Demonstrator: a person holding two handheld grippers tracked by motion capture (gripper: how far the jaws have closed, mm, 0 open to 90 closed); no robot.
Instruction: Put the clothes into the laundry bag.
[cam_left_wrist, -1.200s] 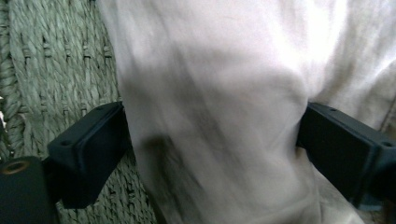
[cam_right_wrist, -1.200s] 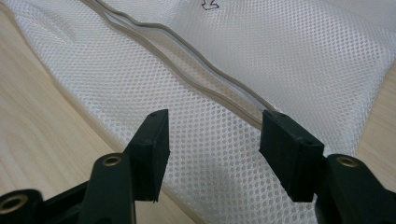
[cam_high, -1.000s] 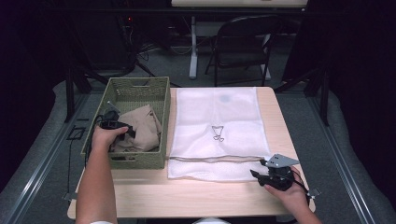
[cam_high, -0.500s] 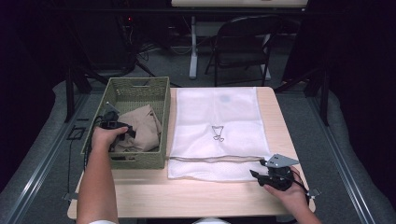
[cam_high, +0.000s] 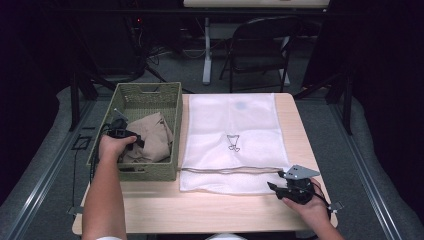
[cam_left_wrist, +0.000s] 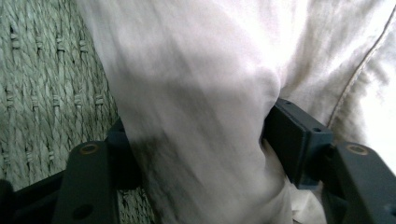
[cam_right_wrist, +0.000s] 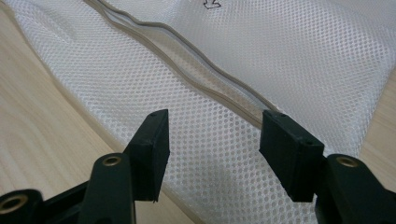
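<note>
Reaching into the basket (cam_high: 167, 131), the left gripper (cam_high: 123, 134) is pinching the cloth (cam_left_wrist: 201, 116) while the right gripper (cam_right_wrist: 212, 140) is hanging open over the bag (cam_high: 232, 125) beside the basket.

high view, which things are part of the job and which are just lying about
In use:
beige crumpled cloth
green woven basket
white mesh laundry bag
left tongs
right tongs

Lying about:
black folding chair

Left gripper (cam_left_wrist: 198, 154) finger faces behind beige cloth (cam_left_wrist: 201, 93), grip w/ cloth unclear.
</note>
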